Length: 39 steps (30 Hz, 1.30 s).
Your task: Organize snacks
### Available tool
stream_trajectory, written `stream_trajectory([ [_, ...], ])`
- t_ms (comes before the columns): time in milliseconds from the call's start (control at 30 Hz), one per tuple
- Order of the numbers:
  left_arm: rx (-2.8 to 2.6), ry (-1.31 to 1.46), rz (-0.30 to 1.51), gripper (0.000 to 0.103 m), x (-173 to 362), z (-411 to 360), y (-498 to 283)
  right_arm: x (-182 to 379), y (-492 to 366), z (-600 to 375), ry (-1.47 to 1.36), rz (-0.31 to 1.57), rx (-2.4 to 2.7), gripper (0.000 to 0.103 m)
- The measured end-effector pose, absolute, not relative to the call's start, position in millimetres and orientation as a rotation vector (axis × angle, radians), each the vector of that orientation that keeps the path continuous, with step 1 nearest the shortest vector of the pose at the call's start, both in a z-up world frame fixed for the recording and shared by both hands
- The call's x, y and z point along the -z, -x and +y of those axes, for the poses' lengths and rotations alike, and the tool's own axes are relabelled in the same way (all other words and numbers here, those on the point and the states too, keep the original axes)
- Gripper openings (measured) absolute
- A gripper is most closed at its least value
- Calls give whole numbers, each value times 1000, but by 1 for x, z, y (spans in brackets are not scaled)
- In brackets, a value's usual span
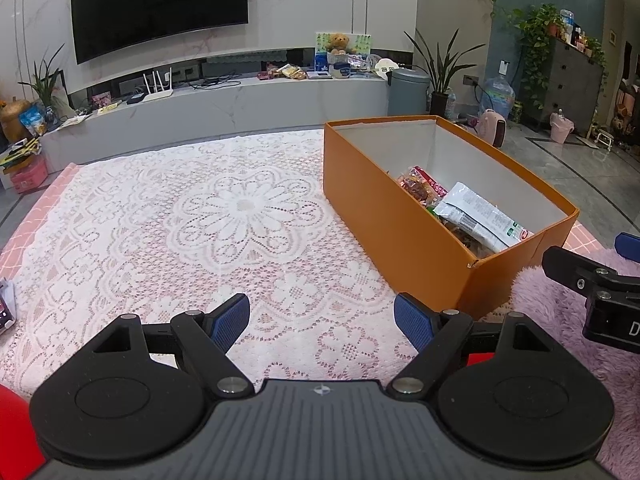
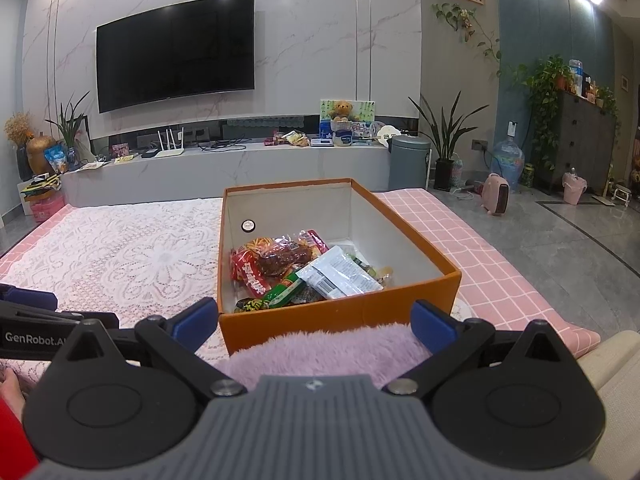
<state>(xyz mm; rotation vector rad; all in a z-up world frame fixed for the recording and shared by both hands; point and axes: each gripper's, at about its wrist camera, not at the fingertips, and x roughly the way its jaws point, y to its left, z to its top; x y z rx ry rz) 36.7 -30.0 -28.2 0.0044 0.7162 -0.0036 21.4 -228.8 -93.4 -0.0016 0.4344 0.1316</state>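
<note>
An orange cardboard box (image 2: 340,316) stands open on the lace-covered table, also in the left wrist view (image 1: 400,236). Inside lie several snack packets: a red packet (image 2: 250,274), a white packet (image 2: 340,274), a green one (image 2: 286,292); the white packet also shows in the left wrist view (image 1: 476,212). My left gripper (image 1: 322,320) is open and empty above the lace cloth, left of the box. My right gripper (image 2: 316,320) is open and empty just in front of the box's near wall, above a purple fluffy cloth (image 2: 320,350).
The white lace cloth (image 1: 200,220) covers a pink checked tablecloth (image 2: 480,264). The right gripper's body shows at the right edge of the left wrist view (image 1: 592,284). A small object (image 1: 6,312) lies at the table's left edge. A TV console (image 2: 240,164) stands beyond.
</note>
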Motion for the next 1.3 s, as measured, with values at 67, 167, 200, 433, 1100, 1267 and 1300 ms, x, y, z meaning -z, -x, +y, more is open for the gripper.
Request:
stream_trajectory([
  [67, 0, -4, 717, 96, 28, -30, -37, 93, -21, -229, 2, 434, -132, 100],
  [167, -1, -2, 718, 96, 28, -29, -37, 93, -21, -229, 1, 434, -132, 100],
  [200, -1, -4, 718, 96, 28, -29, -37, 93, -21, -229, 1, 434, -132, 100],
  [433, 6, -9, 716, 96, 28, -30, -35, 93, -21, -229, 2, 435, -132, 100],
  [1100, 1, -19, 705, 96, 26, -32, -34, 91, -21, -229, 1, 436, -131, 100],
  [1267, -3, -18, 701, 96, 25, -32, -33, 91, -21, -229, 1, 437, -131, 100],
  [1300, -3, -17, 701, 96, 25, -32, -33, 91, -20, -229, 1, 437, -131, 100],
])
